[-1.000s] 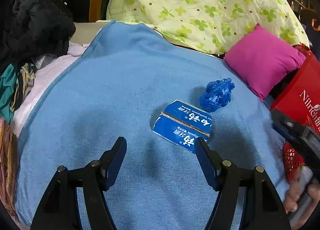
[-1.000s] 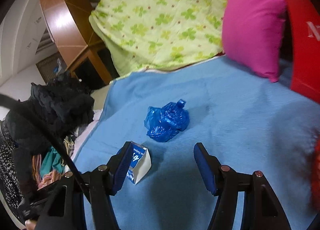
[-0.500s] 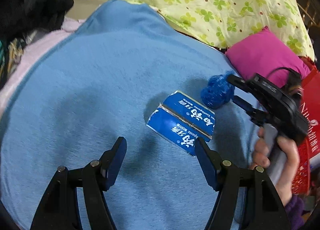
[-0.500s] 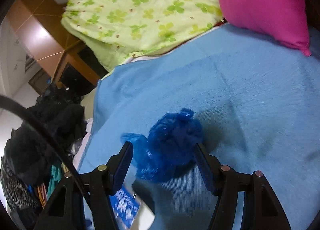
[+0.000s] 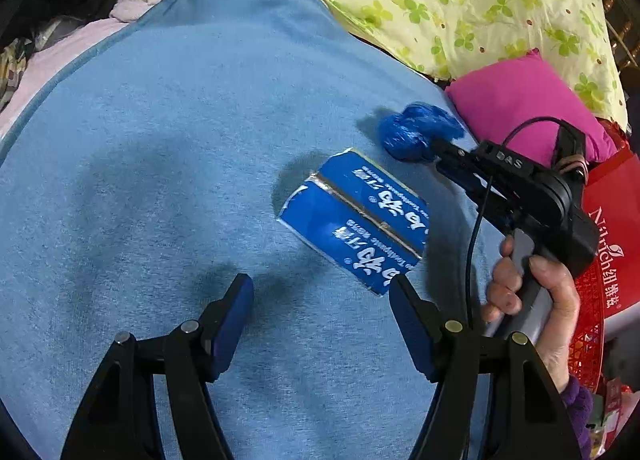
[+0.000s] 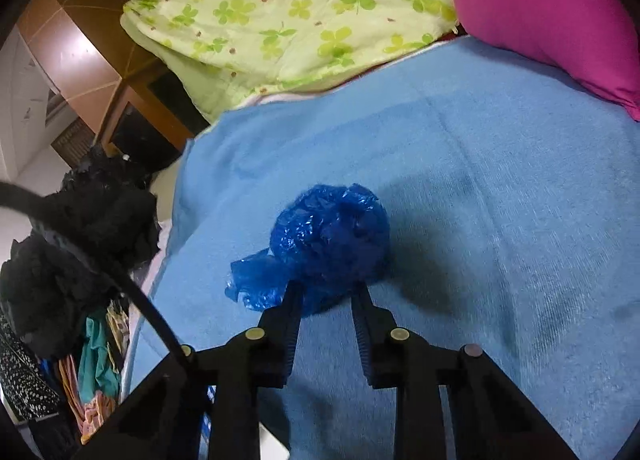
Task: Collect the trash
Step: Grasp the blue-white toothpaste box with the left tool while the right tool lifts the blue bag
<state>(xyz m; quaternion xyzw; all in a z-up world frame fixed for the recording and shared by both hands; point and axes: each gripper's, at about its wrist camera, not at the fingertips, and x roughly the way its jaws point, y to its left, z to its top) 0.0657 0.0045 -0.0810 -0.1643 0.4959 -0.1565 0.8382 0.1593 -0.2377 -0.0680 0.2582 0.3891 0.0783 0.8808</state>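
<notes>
A crumpled blue plastic bag [image 6: 328, 244] lies on the blue blanket [image 6: 500, 188]. My right gripper [image 6: 326, 292] is shut on the near side of the bag; it also shows in the left wrist view [image 5: 440, 148] touching the bag [image 5: 416, 132]. A flattened blue toothpaste box [image 5: 356, 220] lies on the blanket just left of the bag. My left gripper [image 5: 320, 292] is open and empty, just in front of the box, its right finger [image 5: 408, 316] near the box's near corner.
A pink cushion [image 5: 528, 100] and a green clover-print quilt [image 5: 460, 0] lie behind the bag. A red bag [image 5: 616, 228] and a red mesh basket [image 5: 588, 340] stand at the right. Dark clothes [image 6: 80, 228] are piled at the left edge.
My right gripper moved forward to the blue bag and shut on it. My left gripper moved slightly closer to the box and stayed open.
</notes>
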